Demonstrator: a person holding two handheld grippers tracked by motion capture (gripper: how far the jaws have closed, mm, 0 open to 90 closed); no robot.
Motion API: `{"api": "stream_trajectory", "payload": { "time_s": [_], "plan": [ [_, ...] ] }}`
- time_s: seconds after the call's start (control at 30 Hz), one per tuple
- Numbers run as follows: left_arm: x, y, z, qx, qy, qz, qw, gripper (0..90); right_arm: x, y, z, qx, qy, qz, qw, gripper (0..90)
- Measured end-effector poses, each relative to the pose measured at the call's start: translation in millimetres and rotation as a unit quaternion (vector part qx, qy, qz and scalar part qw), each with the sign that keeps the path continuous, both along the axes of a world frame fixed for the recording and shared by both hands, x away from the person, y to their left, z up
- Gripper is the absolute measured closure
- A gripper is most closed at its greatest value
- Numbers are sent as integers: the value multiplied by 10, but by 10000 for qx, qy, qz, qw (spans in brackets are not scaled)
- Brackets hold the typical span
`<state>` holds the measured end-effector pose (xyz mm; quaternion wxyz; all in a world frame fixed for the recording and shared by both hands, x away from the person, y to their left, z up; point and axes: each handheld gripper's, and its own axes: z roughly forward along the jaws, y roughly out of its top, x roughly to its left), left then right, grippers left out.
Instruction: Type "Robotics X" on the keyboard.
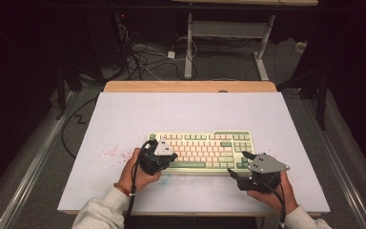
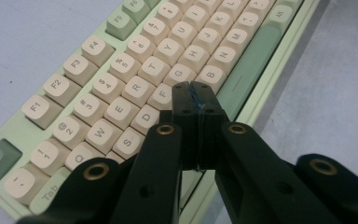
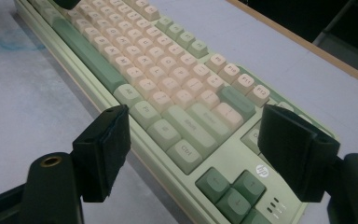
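A pale green keyboard (image 1: 205, 148) with cream and green keys lies on the white table top, a little toward the front. My left gripper (image 1: 164, 153) hovers over its left half. In the left gripper view the keyboard (image 2: 121, 79) runs diagonally, and the left gripper (image 2: 194, 93) is shut with nothing between the pads, its tips above the keys near F and G. My right gripper (image 1: 239, 164) sits at the keyboard's front right corner. In the right gripper view it (image 3: 200, 144) stands open, its jaws straddling that corner of the keyboard (image 3: 168, 79) by the Ctrl and arrow keys.
The white table top (image 1: 124, 119) has a wooden strip (image 1: 190, 86) along its far edge. Red speckles (image 1: 109, 152) mark it left of the keyboard, and a faint blue smudge (image 3: 14, 42) lies in front. Cables (image 1: 143, 57) and a desk frame (image 1: 228, 33) stand on the floor beyond.
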<state>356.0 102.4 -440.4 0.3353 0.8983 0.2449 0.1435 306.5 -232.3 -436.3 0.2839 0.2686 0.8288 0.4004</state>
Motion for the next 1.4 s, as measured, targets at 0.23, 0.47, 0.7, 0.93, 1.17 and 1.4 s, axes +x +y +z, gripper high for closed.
{"api": "stream_trajectory", "payload": {
  "time_s": [0.23,0.47,0.7,0.93,1.17,1.4],
  "plan": [
    [41,-43,-39,154,-7,36,9999,861,-5,7,0,-11,5,2,10000,261],
    [63,-66,-70,226,9,19,9997,860,-4,10,-4,-16,11,5,10000,261],
    [62,-102,-108,422,-70,-23,9991,872,0,22,-23,-81,44,27,10000,261],
    [88,36,4,117,-145,169,9997,872,-11,16,-5,-52,-6,22,10000,260],
    [148,135,24,27,-133,305,9994,871,-9,21,-5,-66,-12,23,10000,261],
    [193,173,-12,80,-86,361,9993,873,-5,18,-8,-75,-4,24,10000,261]
  ]
}}
